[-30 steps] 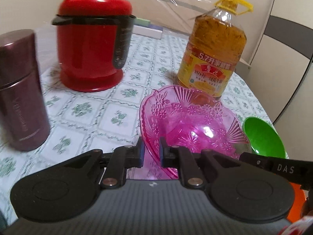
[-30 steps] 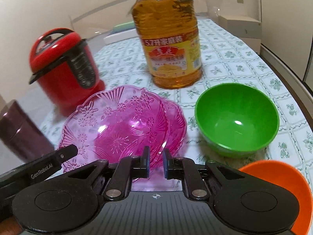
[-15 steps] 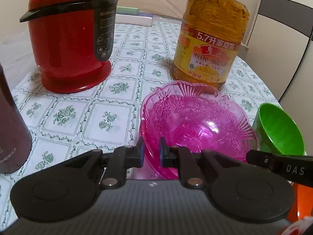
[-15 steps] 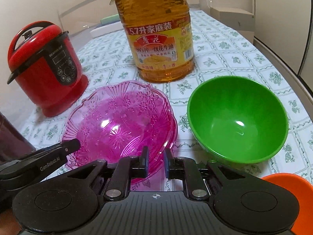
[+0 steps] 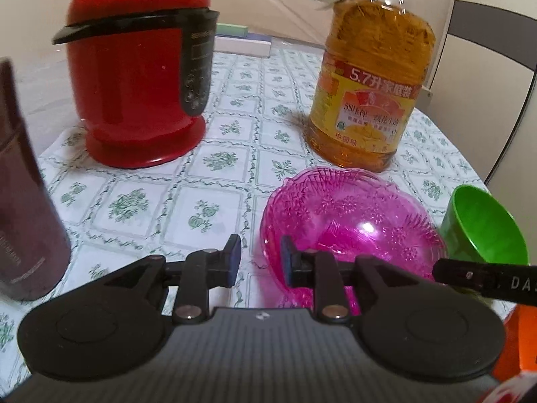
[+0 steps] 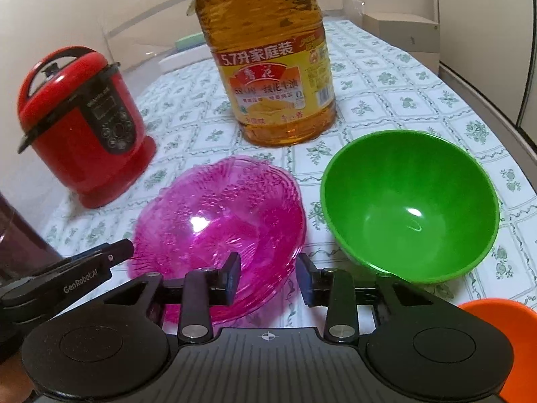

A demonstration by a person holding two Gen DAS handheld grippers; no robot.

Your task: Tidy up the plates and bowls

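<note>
- The pink plates (image 6: 221, 221) lie nested in one stack on the counter (image 6: 386, 100), in front of the oil bottle (image 6: 268, 60) and just beside the green bowl (image 6: 409, 205) — that part of the tidying looks done
- The green bowl stands alone, and the orange bowl (image 6: 496, 315) sits apart at the near right edge; my guess is that the two bowls are yet to be stacked
- The left tool (image 5: 258, 255) is open and empty, its fingers either side of the plates' near rim without pinching it
- The right tool (image 6: 268, 272) is open too, holding nothing, just above the stack's near edge
- Writing: the bottle label reads "5.7升家庭装"; the smaller print is blurred
- The left tool's arm shows "GenRobot.AI" in the right view — the right one shows "DAS" in the left view
- The red cooker (image 6: 84, 124) carries a brand line too blurred to read; so does the dark flask (image 5: 23, 201)
</note>
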